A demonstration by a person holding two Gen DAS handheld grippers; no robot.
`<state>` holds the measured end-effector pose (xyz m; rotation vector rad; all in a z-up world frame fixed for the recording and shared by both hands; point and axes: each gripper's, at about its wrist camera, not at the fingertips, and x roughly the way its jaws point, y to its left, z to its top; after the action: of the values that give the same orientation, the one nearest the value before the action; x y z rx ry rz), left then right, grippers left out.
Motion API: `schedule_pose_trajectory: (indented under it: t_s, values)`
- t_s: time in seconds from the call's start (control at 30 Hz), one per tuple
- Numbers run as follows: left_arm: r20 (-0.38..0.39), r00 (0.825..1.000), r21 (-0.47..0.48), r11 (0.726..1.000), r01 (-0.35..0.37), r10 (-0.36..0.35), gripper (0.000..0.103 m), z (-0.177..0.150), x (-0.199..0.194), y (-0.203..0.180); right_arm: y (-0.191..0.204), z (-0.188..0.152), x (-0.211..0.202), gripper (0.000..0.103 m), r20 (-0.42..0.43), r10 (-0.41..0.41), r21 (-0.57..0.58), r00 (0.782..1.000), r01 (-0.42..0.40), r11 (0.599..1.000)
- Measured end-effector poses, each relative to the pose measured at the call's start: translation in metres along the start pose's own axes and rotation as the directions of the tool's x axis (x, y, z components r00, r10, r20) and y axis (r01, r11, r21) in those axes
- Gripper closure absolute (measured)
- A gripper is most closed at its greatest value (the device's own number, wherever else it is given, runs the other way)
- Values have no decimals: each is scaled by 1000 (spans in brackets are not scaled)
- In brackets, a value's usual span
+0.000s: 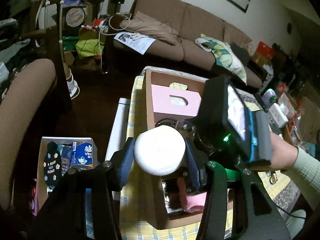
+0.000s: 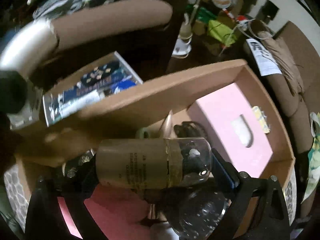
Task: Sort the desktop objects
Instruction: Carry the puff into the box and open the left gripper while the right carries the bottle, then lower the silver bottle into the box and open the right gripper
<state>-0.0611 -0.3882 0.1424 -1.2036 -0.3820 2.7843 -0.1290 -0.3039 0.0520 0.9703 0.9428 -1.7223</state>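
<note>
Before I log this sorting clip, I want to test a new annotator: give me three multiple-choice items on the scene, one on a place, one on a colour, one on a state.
1. Where is the pink tissue box?
A. inside the cardboard box
B. on the sofa
C. on the floor

2. What colour is the rounded container between the left gripper fingers?
A. green
B. white
C. red

3. How does the bottle with the clear cap lie in the right gripper?
A. standing upright
B. cap pointing down
C. sideways across the jaws

Answers: 1 A, cardboard walls surround it; 2 B, its surface is plain white; 3 C, its base and cap each meet one finger.
</note>
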Motion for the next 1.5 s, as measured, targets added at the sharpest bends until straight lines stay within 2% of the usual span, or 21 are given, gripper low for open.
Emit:
schedule_pose_trajectory:
  t_s: [0.17, 0.33, 0.5, 0.67, 0.83, 0.9, 0.97, 1.03, 1.1, 1.2, 1.37, 1.5]
  values:
    - [-18, 1000, 27, 1000, 13, -13, 56, 2, 9, -11, 7, -10, -11, 3, 14, -35, -58, 999, 36, 998]
    - [-57, 998, 48, 999, 23, -20, 56, 13, 34, -29, -15, -32, -53, 3, 95, -58, 24, 994, 56, 998]
    - [-110, 993, 143, 989, -30, 46, 56, 25, 72, -60, -37, -67, -101, 3, 176, -60, 164, 983, 31, 986]
    - [-171, 971, 248, 961, -124, 170, 56, 22, 114, -78, -45, -103, -129, 3, 221, -70, 251, 973, 13, 968]
    - [-193, 954, 245, 953, -179, 229, 56, 13, 127, -71, -44, -128, -134, 3, 221, -66, 278, 973, 2, 960]
    - [-188, 957, 238, 956, -172, 219, 55, 12, 123, -69, -42, -137, -133, 3, 216, -62, 284, 974, -2, 959]
    - [-180, 958, 228, 957, -180, 223, 43, 10, 113, -70, -41, -141, -130, 3, 215, -58, 289, 975, -7, 957]
    - [-170, 965, 213, 964, -162, 200, 35, 12, 104, -69, -39, -144, -130, 3, 220, -53, 299, 974, -16, 954]
    - [-155, 968, 202, 965, -165, 198, 30, 13, 92, -70, -37, -147, -131, 3, 225, -49, 313, 973, -24, 949]
    - [-133, 974, 176, 971, -161, 185, 27, 13, 73, -71, -34, -151, -137, 3, 234, -50, 337, 971, -32, 941]
    - [-91, 984, 146, 979, -139, 153, 12, 7, 37, -79, -25, -162, -155, 3, 250, -60, 379, 966, -41, 925]
    - [-72, 988, 158, 980, -122, 135, 0, -5, 15, -95, -20, -177, -171, 2, 268, -78, 429, 960, -47, 902]
